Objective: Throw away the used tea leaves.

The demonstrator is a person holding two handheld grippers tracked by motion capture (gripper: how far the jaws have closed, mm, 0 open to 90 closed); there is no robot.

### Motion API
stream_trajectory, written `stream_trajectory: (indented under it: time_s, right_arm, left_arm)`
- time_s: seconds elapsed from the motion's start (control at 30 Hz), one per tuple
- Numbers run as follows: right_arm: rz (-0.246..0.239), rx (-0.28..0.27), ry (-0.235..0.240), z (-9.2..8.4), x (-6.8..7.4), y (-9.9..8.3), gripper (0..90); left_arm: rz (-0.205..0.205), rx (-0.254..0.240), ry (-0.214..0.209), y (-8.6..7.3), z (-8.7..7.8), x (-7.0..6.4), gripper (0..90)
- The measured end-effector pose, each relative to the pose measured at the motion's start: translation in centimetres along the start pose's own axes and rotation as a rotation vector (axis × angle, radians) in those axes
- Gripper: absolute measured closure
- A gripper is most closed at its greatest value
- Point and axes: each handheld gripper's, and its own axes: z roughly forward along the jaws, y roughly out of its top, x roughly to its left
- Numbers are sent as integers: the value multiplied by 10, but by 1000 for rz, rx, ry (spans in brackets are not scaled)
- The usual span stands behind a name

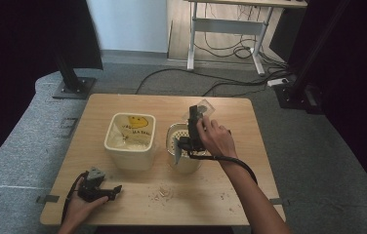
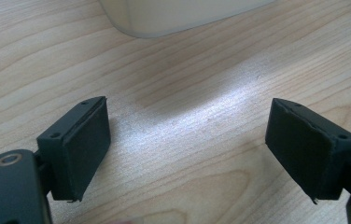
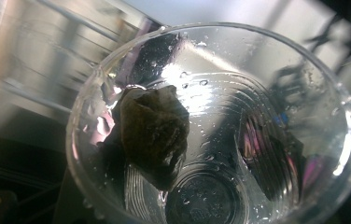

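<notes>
The right hand-held gripper (image 1: 197, 117) is gripping a clear plastic cup (image 1: 202, 108), its jaws nearly closed on the cup's wall, tilting it just above the strainer pot (image 1: 184, 152). A wet tea bag (image 3: 152, 133) is clinging to the cup's inner wall. Left of the pot, the cream bin (image 1: 130, 140) is standing. The left hand-held gripper (image 1: 104, 191) is resting wide open and holding nothing on the tabletop (image 1: 137, 207), in front of the bin.

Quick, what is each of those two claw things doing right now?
Left gripper: open, empty, resting low on the wooden table.
Right gripper: shut on the clear plastic cup, tilted, a dark wet lump inside.
</notes>
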Motion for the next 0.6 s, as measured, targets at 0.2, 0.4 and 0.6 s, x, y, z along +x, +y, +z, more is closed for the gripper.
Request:
stream_trajectory:
  time_s: [0.2,0.4,0.6]
  right_arm:
    - [402,-83,267,2,-9,-11,417]
    - [505,-87,335,9,-13,-20,421]
    - [-84,21,12,4,0,-4,427]
  left_arm:
    - [4,1,4,0,0,-1,139]
    - [4,1,4,0,0,0,139]
    - [9,6,9,1,1,-1,138]
